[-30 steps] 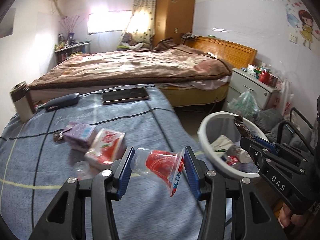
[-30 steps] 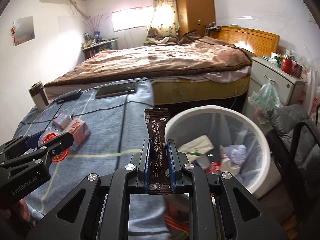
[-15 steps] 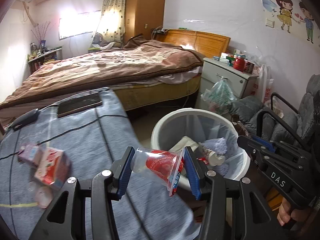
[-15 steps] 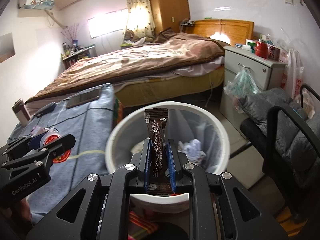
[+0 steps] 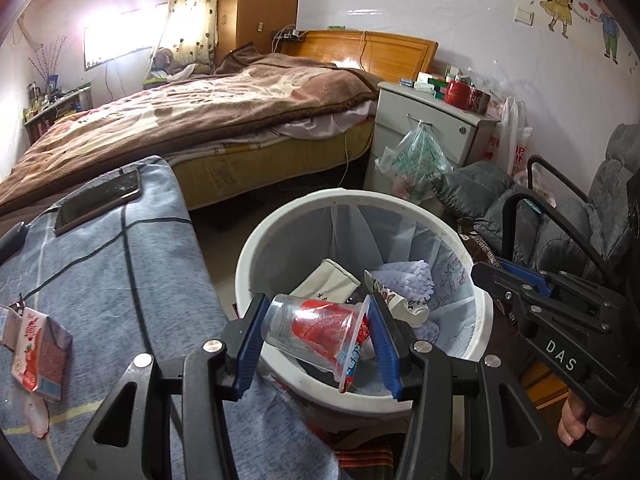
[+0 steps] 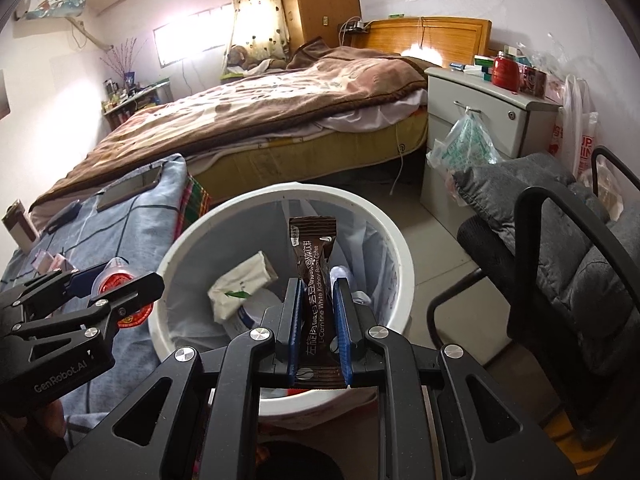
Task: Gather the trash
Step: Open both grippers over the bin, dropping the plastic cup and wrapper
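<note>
My left gripper (image 5: 318,312) is shut on a clear plastic cup with a red label (image 5: 316,328), held sideways over the near rim of the white trash bin (image 5: 320,200). The right gripper (image 6: 314,284) is shut on a brown coffee sachet (image 6: 314,252) that stands upright above the bin (image 6: 280,194). Inside the lined bin lie a white carton, crumpled paper and other waste. In the left wrist view the right gripper (image 5: 508,270) reaches over the bin's right rim. In the right wrist view the left gripper (image 6: 116,282) with the cup sits at the bin's left.
A blue-grey cloth-covered table (image 5: 100,272) left of the bin holds a red-and-white drink carton (image 5: 38,352), a phone (image 5: 98,200) and a cable. Behind are a bed (image 5: 200,120) and a white nightstand (image 5: 428,124). A grey padded chair (image 6: 560,240) stands right of the bin.
Both grippers have swung right from over the table to above the bin, carrying the cup and the sachet. The bin looks larger and closer in both views. Neither grip has altered.
</note>
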The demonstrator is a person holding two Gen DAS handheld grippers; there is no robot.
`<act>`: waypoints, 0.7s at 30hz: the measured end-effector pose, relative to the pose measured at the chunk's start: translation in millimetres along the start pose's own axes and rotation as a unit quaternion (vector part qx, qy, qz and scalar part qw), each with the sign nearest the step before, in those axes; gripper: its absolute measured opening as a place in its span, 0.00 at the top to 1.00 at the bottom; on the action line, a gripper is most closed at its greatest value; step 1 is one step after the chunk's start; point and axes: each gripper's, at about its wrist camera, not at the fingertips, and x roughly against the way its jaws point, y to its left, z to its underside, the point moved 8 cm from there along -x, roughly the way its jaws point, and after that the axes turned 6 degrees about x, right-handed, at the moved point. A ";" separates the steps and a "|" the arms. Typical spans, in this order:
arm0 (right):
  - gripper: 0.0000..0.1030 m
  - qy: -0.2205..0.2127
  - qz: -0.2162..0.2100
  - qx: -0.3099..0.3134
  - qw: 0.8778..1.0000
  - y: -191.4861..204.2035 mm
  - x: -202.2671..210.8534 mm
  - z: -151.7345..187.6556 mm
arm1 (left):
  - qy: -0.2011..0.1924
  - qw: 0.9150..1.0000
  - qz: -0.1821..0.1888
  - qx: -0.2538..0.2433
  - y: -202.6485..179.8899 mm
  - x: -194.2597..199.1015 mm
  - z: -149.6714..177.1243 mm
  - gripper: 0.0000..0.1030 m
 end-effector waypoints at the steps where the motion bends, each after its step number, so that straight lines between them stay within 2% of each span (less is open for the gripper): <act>1: 0.82 0.002 0.000 0.000 1.000 -1.4 -1.4 0.5 | 0.002 1.000 0.000 -0.001 -0.2 -0.8 0.7 0.50; 5: 0.82 0.012 -0.005 -0.003 1.000 -6.0 -7.4 2.3 | 0.007 1.000 -0.003 -0.001 -1.1 -5.7 1.8 0.50; 9: 0.82 0.020 -0.007 0.003 1.000 -5.1 -11.7 5.3 | 0.011 1.000 -0.005 -0.003 -1.5 -8.3 2.1 0.40; 11: 0.81 0.021 -0.007 0.005 1.000 -5.3 -12.3 5.9 | 0.010 1.000 -0.006 -0.002 -1.1 -8.2 2.5 0.38; 14: 0.71 0.019 0.000 0.008 1.000 -5.9 -11.5 5.5 | 0.010 1.000 -0.009 -0.001 0.3 -7.7 1.9 0.36; 16: 0.57 0.016 -0.002 0.006 1.000 -6.2 -10.0 5.1 | 0.009 1.000 -0.008 0.001 1.5 -6.2 2.0 0.34; 21: 0.54 0.011 0.001 0.004 1.000 -6.2 -6.3 3.9 | 0.006 1.000 -0.013 0.006 5.7 -1.5 2.6 0.34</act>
